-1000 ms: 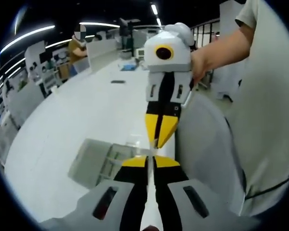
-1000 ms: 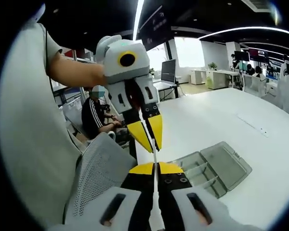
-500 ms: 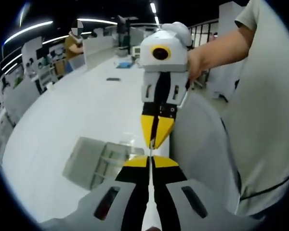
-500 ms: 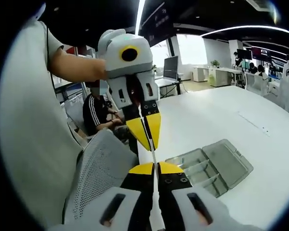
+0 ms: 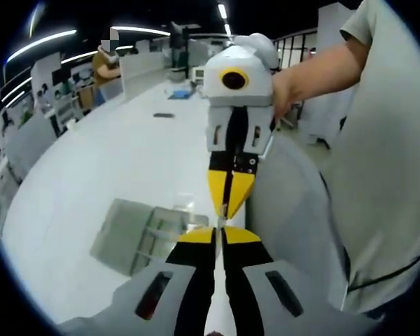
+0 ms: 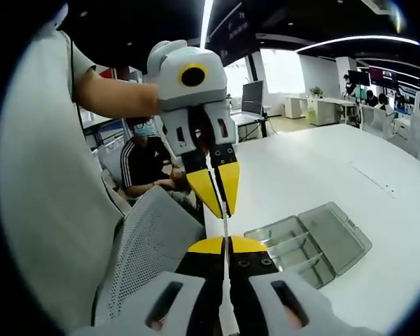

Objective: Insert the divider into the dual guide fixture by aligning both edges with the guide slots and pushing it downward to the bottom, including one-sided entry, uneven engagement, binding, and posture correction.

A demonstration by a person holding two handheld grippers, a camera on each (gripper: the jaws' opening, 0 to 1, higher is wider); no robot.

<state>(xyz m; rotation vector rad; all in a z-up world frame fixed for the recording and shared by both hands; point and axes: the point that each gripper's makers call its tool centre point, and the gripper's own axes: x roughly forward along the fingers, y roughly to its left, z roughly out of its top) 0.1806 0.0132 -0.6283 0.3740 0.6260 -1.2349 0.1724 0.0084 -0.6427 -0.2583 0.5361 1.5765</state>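
The divider (image 6: 225,222) is thin and white. Both the left gripper (image 5: 219,236) and right gripper (image 6: 227,244) fingers pinch it above the clear fixture (image 6: 309,242).

Fixture (image 6: 309,242) on table (image 6: 350,168), mesh chair (image 6: 143,252) beside

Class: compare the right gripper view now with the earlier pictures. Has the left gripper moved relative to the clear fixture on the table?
Barely. The left gripper still hangs above and left of the clear fixture, shut on the thin divider; any shift matches camera motion.
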